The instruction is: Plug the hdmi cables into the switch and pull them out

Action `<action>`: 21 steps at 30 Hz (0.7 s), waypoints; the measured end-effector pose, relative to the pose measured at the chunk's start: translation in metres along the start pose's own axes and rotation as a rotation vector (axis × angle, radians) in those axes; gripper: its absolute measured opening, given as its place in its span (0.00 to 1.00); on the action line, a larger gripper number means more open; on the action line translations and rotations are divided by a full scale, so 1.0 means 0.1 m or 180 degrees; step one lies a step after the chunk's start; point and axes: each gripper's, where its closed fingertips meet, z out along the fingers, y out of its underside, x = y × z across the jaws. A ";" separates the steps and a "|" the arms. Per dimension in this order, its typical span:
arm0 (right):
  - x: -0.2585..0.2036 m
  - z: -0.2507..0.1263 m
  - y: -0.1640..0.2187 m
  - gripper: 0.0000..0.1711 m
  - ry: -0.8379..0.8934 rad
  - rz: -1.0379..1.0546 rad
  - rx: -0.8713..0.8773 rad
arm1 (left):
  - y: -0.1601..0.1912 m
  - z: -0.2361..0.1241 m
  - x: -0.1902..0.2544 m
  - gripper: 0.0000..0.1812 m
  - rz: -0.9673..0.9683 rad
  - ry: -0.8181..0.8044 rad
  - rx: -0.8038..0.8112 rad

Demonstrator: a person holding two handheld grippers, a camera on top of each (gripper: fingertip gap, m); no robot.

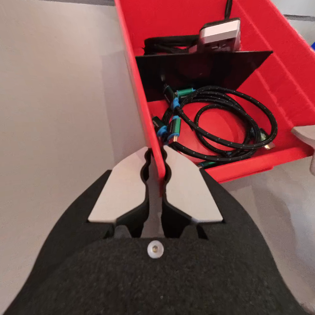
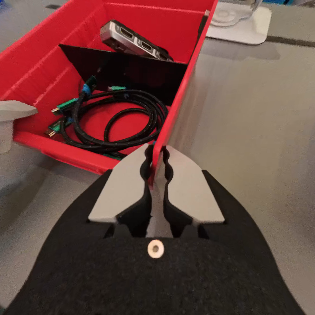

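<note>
Your left gripper [image 1: 156, 151] clamps red bin [image 1: 170, 20] side wall; your right gripper [image 2: 156, 146] clamps opposite wall. Bin sits on plain grey tabletop [image 1: 59, 85]. Hdmi cables [image 2: 119, 119] coiled in near compartment; switch [image 2: 134, 41] behind black divider [image 2: 136, 75]. White pad [image 2: 238, 30] lies beyond bin.

Right gripper [image 2: 156, 150] jaws clamping red bin [image 2: 172, 119] wall, cables [image 2: 119, 109] inside

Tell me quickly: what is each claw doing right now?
Left claw: closed on the left wall of the red bin.
Right claw: closed on the bin's right wall.
</note>
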 end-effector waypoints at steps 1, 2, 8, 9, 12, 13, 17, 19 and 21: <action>-0.02 -0.01 -0.09 0.04 0.0200 -0.0142 0.0075 | -0.06 -0.06 -0.05 0.05 0.0040 -0.0047 0.0088; -0.10 -0.02 -0.20 0.04 0.0296 -0.0232 0.0186 | -0.13 -0.16 -0.15 0.04 0.0138 -0.0176 0.0207; -1.13 0.17 -0.69 0.08 -0.0374 -0.0024 0.0522 | -0.24 -0.66 -1.16 0.02 0.0086 -0.0501 0.0426; -1.32 0.25 -0.73 0.08 -0.0366 -0.0145 0.0557 | -0.23 -0.72 -1.35 0.02 0.0072 -0.0562 0.0453; -1.78 0.55 -0.74 0.07 -0.0445 -0.0196 0.0510 | -0.21 -0.79 -1.86 0.02 0.0146 -0.0733 0.0531; -1.89 0.65 -0.71 0.07 -0.0457 -0.0189 0.0481 | -0.21 -0.79 -2.00 0.02 0.0201 -0.0749 0.0520; -2.19 0.90 -0.44 0.09 -0.0535 -0.0211 0.0334 | -0.15 -0.65 -2.34 0.01 0.0237 -0.0860 0.0576; -2.21 0.88 -0.45 0.10 -0.0570 -0.0257 0.0458 | -0.06 -0.59 -2.37 0.01 -0.0090 -0.0715 0.0663; -2.22 0.87 -0.45 0.12 -0.0716 -0.0169 0.0444 | -0.04 -0.60 -2.36 0.02 -0.0278 -0.0659 0.0821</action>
